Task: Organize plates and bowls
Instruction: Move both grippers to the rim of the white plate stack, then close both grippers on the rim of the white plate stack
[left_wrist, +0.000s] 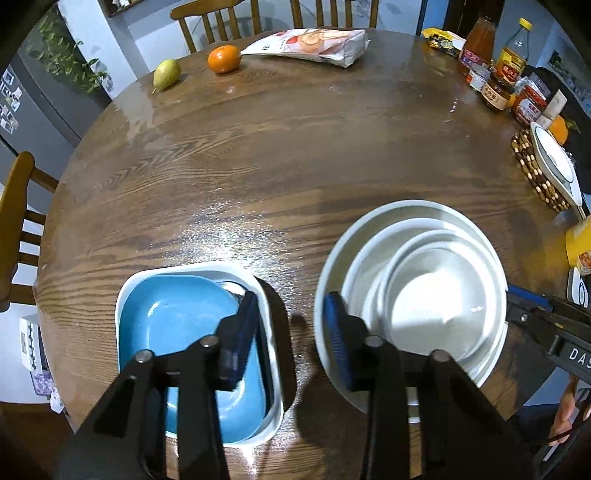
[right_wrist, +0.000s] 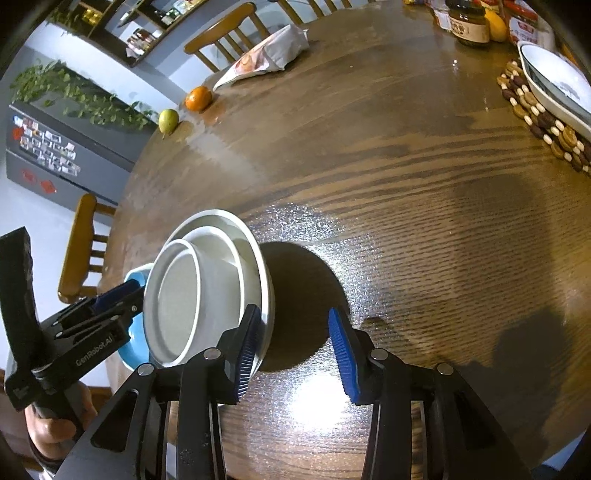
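Observation:
A stack of white round bowls and plates (left_wrist: 424, 291) sits on the wooden table (left_wrist: 277, 166), small bowl nested in larger ones. To its left a blue square dish (left_wrist: 177, 321) lies inside a white square dish (left_wrist: 127, 291). My left gripper (left_wrist: 291, 336) is open, hovering over the gap between the two stacks. In the right wrist view the white stack (right_wrist: 207, 295) is at left, with the blue dish (right_wrist: 135, 277) behind it. My right gripper (right_wrist: 291, 350) is open and empty, just right of the white stack. It shows at the left wrist view's right edge (left_wrist: 532, 314).
A white oval dish (right_wrist: 554, 81) rests on a beaded trivet (right_wrist: 543, 125) at the right. Jars and bottles (left_wrist: 495, 70) stand at the far right. A pear (left_wrist: 166, 74), an orange (left_wrist: 223, 59) and a snack bag (left_wrist: 314, 44) lie at the far edge. Chairs surround the table.

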